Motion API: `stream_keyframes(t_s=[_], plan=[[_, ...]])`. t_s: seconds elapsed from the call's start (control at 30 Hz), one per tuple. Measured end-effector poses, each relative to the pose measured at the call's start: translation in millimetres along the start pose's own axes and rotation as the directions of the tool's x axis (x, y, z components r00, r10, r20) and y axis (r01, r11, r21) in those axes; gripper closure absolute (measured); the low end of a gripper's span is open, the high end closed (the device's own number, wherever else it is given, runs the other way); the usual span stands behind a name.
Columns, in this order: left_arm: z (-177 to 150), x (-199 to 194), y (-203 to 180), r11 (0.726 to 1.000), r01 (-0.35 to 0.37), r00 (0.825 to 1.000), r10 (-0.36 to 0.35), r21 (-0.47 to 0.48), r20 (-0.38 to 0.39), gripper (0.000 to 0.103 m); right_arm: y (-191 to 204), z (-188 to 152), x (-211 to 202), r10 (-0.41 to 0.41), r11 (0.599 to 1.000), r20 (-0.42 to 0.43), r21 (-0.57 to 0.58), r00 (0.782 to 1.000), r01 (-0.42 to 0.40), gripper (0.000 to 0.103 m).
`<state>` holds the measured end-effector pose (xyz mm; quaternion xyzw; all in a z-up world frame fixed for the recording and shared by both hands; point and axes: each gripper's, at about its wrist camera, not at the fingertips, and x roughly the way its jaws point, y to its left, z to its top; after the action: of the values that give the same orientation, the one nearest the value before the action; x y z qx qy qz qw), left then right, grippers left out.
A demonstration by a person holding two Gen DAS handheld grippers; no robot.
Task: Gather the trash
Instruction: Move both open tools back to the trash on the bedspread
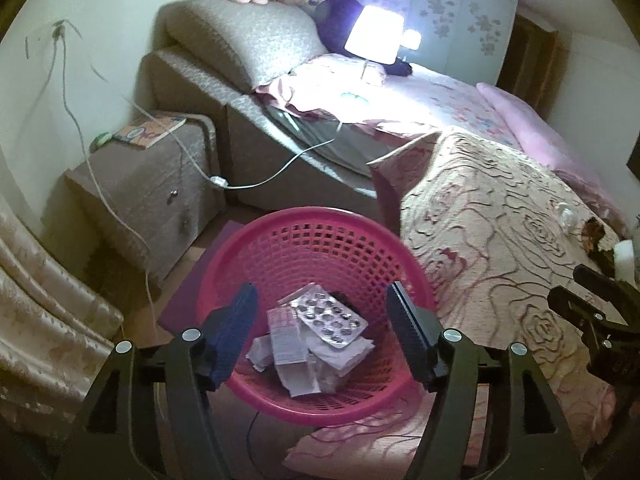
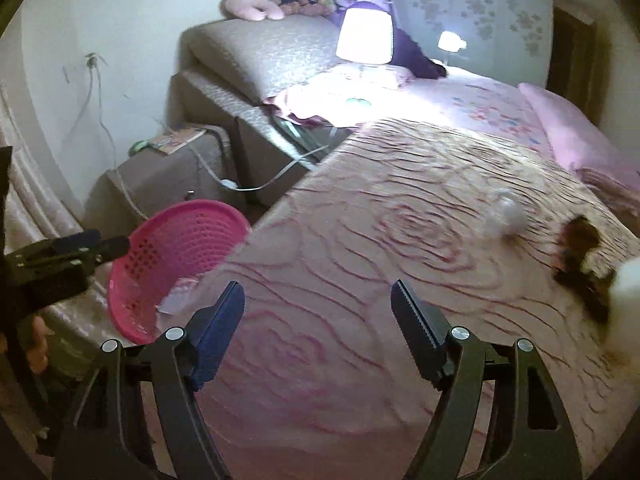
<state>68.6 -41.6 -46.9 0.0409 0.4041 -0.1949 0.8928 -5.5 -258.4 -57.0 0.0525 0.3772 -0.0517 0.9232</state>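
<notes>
A pink mesh basket (image 1: 256,248) stands on the floor beside the bed. Inside it lie a silver blister pack (image 1: 330,316) and crumpled white papers (image 1: 288,344). My left gripper (image 1: 322,300) hangs open right over the basket, with nothing between its fingers. My right gripper (image 2: 318,294) is open above the rose-patterned bedspread (image 2: 360,220), empty as well. On the bedspread to the right lie a white crumpled wad (image 2: 506,216), a dark brown scrap (image 2: 580,248) and a white object (image 2: 628,292) at the frame edge. The basket (image 2: 180,240) sits left of the right gripper.
A grey nightstand (image 1: 152,192) with a book (image 1: 150,132) stands left of the bed, and white cables (image 1: 240,186) trail across it. A lit lamp (image 1: 374,34) glows at the bed's head. A curtain (image 1: 44,320) hangs at the left. A purple mat (image 1: 200,280) lies under the basket.
</notes>
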Motion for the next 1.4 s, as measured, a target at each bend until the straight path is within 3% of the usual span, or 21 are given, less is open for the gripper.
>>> stream_keyframes(t_s=[0.4, 0.7, 1.4], plan=[[-12, -3, -54, 0.99, 0.076, 0.997, -0.075, 0.115, -0.011, 0.038, -68, -37, -32, -0.146, 0.985, 0.008, 0.095, 0.989, 0.145, 0.03], [-15, -5, -89, 0.978, 0.117, 0.993, -0.115, 0.173, -0.022, 0.037, -118, -54, -50, -0.256, 0.951, 0.015, 0.187, 0.967, 0.248, 0.03], [34, 18, -213, 0.93, 0.24, 0.971, -0.232, 0.277, -0.061, 0.038, -166, -74, -61, -0.295, 0.915, 0.007, 0.289, 0.955, 0.281, 0.03]])
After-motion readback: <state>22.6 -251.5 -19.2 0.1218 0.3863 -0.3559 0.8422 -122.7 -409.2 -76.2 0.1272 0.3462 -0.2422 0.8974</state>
